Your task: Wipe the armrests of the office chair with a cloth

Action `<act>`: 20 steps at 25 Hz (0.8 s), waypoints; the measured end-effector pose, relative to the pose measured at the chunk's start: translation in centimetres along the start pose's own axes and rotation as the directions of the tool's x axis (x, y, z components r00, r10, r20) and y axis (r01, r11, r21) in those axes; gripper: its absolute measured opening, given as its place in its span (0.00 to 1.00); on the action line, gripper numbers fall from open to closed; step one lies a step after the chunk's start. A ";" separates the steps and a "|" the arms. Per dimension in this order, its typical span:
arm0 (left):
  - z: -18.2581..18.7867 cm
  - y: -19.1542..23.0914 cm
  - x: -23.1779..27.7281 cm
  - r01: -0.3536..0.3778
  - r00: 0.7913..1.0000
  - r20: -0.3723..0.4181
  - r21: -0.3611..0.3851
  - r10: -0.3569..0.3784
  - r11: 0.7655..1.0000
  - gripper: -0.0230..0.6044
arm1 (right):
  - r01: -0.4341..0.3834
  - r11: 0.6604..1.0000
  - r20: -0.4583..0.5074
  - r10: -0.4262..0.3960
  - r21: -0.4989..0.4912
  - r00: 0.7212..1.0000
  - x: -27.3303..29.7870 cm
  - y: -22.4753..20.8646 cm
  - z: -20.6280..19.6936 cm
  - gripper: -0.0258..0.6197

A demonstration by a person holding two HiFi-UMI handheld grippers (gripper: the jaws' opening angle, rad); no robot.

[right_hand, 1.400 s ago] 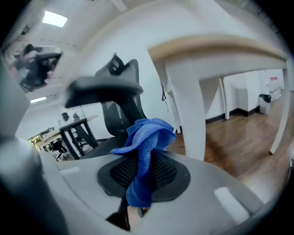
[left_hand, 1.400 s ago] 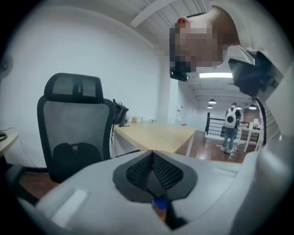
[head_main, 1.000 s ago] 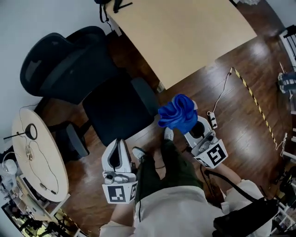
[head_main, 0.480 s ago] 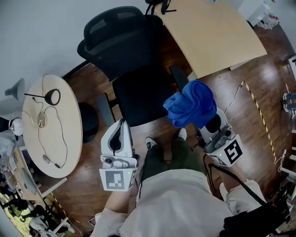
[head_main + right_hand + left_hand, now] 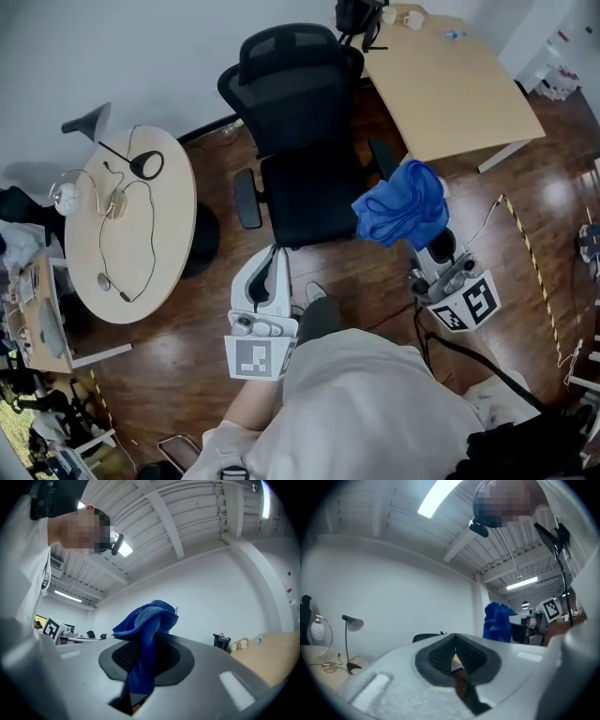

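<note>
The office chair now sits squarely ahead rather than off to the left, putting the blue cloth, clamped in the right gripper, near one armrest, ready for wiping; the left gripper is clenched empty.

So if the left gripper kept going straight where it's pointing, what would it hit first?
Probably the office chair. The left gripper, jaws shut and empty, aims toward it. Its height is unclear, so either the seat or the backrest could come first.
</note>
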State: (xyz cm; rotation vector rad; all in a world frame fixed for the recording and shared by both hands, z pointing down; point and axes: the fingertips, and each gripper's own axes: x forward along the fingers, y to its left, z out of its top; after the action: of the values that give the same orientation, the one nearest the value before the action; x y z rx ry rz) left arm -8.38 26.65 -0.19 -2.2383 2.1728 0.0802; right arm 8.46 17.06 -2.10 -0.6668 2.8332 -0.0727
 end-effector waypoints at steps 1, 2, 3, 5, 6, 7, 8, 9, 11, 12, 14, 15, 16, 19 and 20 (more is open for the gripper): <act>0.5 -0.5 -1.1 -0.019 1.000 0.005 0.004 0.019 1.000 0.02 | -0.009 1.000 0.008 0.009 -0.001 1.000 -1.0 0.7 0.8 0.15; 1.1 -1.2 -2.3 -0.036 0.999 0.011 0.004 0.036 0.999 0.02 | -0.020 1.000 0.016 0.020 -0.002 1.000 -2.2 1.4 1.5 0.15; 1.6 -2.0 -3.5 -0.045 0.999 0.018 0.004 0.045 0.999 0.02 | -0.032 0.999 0.022 0.032 -0.007 0.999 -3.6 2.2 2.2 0.15; 2.4 -3.9 -6.0 -0.045 0.999 0.028 0.019 0.044 0.999 0.02 | -0.048 0.999 0.030 0.048 -0.021 0.998 -6.7 3.9 3.3 0.15; 2.8 -4.8 -7.0 -0.046 0.999 0.031 0.030 0.045 0.998 0.02 | -0.052 0.998 0.034 0.052 -0.020 0.998 -8.1 4.6 3.8 0.15; 3.5 -5.6 -7.9 -0.053 0.998 0.037 0.038 0.051 0.998 0.02 | -0.055 0.998 0.037 0.055 -0.013 0.998 -9.4 5.2 4.2 0.15; 4.1 -6.4 -8.8 -0.064 0.997 0.044 0.041 0.062 0.997 0.02 | -0.059 0.998 0.037 0.059 -0.002 0.998 -10.6 5.6 4.5 0.15; 4.6 -7.2 -9.9 -0.077 0.996 0.050 0.044 0.075 0.996 0.02 | -0.062 0.998 0.035 0.062 0.008 0.997 -11.8 6.1 4.6 0.15; 4.7 -8.6 -12.6 -0.100 0.994 0.047 0.055 0.097 0.994 0.02 | -0.071 0.997 0.028 0.070 0.018 0.997 -14.2 7.2 4.6 0.15; 4.3 -9.2 -13.9 -0.106 0.994 0.035 0.059 0.104 0.993 0.02 | -0.073 0.997 0.025 0.072 0.023 0.997 -15.4 7.8 4.5 0.15; 3.5 -10.4 -16.0 -0.110 0.994 0.005 0.056 0.110 0.992 0.02 | -0.068 0.996 0.021 0.067 0.052 0.998 -17.6 8.6 4.2 0.15; 3.5 -10.9 -16.8 -0.108 0.994 -0.003 0.051 0.109 0.993 0.02 | -0.063 0.995 0.017 0.062 0.074 0.998 -18.5 8.9 4.0 0.15; 3.7 -11.5 -17.5 -0.106 0.994 -0.003 0.047 0.106 0.993 0.02 | -0.060 0.994 0.014 0.059 0.092 0.998 -19.3 9.1 4.0 0.15; 4.6 -12.5 -19.0 -0.104 0.995 0.009 0.048 0.103 0.993 0.02 | -0.065 0.993 0.013 0.064 0.102 0.998 -20.6 10.0 4.2 0.15; 4.6 -12.5 -19.3 -0.106 0.994 0.010 0.054 0.106 0.993 0.03 | -0.066 0.993 0.013 0.066 0.094 0.998 -20.8 10.3 4.3 0.15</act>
State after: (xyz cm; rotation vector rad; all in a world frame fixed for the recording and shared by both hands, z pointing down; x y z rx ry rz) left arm 3.44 46.57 -4.07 -2.0910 2.2605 0.0304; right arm 23.12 35.59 -2.92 -0.5514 2.8191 -0.1897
